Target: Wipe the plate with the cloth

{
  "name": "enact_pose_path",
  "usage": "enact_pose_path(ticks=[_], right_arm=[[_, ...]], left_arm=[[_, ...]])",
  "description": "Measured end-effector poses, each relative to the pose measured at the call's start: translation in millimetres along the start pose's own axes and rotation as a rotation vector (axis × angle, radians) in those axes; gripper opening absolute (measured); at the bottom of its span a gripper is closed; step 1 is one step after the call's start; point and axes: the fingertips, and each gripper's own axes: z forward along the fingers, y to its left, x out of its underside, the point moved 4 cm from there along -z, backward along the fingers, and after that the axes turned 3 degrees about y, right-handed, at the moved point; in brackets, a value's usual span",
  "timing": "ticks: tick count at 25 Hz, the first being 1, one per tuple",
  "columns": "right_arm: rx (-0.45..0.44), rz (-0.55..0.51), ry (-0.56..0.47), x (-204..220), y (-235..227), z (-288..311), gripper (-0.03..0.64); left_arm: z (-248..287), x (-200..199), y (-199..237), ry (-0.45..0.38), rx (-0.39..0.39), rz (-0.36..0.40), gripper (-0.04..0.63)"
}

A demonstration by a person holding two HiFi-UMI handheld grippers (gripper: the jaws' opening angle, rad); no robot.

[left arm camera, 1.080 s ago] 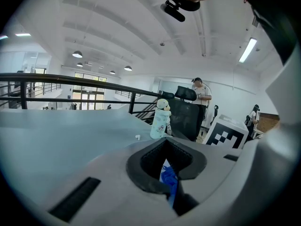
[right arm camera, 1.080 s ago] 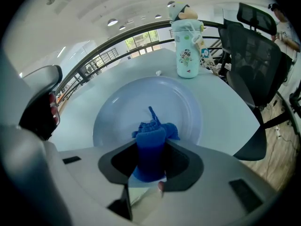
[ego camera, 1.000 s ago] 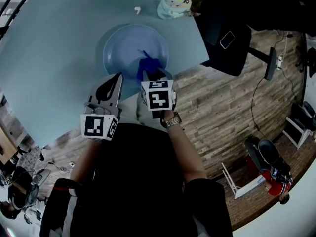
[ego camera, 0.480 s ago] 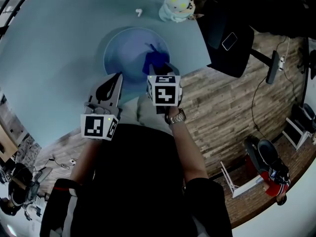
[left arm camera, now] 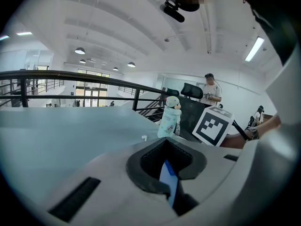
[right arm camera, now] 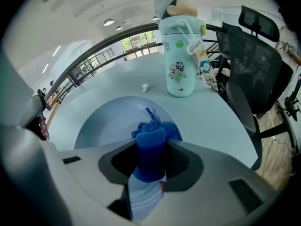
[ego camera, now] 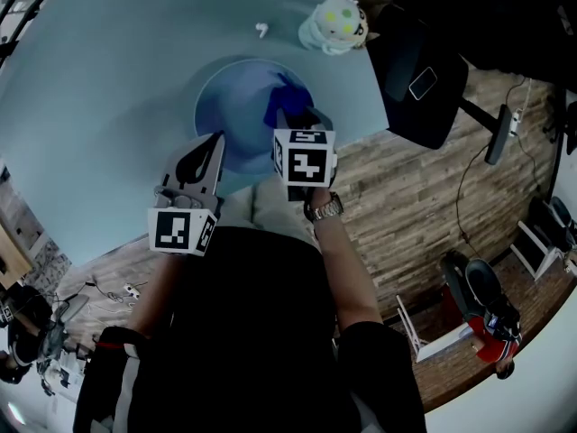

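The plate (ego camera: pixel 230 106) is pale blue and sits flat on the round table (ego camera: pixel 108 88), close to the edge where the person stands. The cloth (ego camera: pixel 287 106) is dark blue and bunched up. It lies on the right side of the plate, the side nearest the right gripper (ego camera: pixel 302 120).

The right gripper's jaws are squeezed onto a fat fold of the cloth. The rest of the cloth pokes out in front and touches the plate. I think it is held this way so the soft end can rub the plate and the hard jaws never scrape it.

The left gripper (ego camera: pixel 215 142) is at the near left edge of the plate. Its jaws are almost closed, with only a thin slit between them, and a thin blue strip shows in the slit. I think that strip is the plate's rim. It looks pinched there so the plate will not slide when the cloth pushes on it.

Most of the plate to the left of the cloth is bare, so I guess more wiping is needed there.

A cartoon bottle (ego camera: pixel 334 21) stands behind the plate, well apart from it. A tiny white thing (ego camera: pixel 261 30) lies on the table near the bottle. A black chair (ego camera: pixel 415 79) is just past the table's edge.
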Motion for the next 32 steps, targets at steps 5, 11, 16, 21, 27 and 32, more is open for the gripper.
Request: enact_pose_path(ticks=[5,11,16,21,27,32], right_arm=[[0.0,-0.018,0.005,-17.0,4.2,7.8,0.12],[0.0,-0.039,-0.006,-41.6,10.7,17.6,0.12],[-0.01,-0.065,-0.007,-58.0,24.7,21.9,0.12],[-0.025,-0.09,-0.007,-68.8,39.5,26.2,0.12],[-0.056,-0.111,-0.006,-76.0,59.7,30.8,0.12],[-0.083,-0.131,-0.008,-79.6,75.7,34.5,0.12]], left_arm=[[5.4,-3.2,11.1,0.003,-0.01,-0.009,0.001],[8.6,-7.9,29.8,-0.012,-0.043,-0.014,0.002],[2.3,-8.4,43.7,-0.006,-0.067,-0.039,0.001],[0.7,-9.8,55.4,-0.007,-0.088,-0.057,0.001],[0.2,-13.7,61.4,-0.011,-0.095,-0.056,0.0],[-2.8,-15.6,64.2,-0.018,-0.103,-0.056,0.001]])
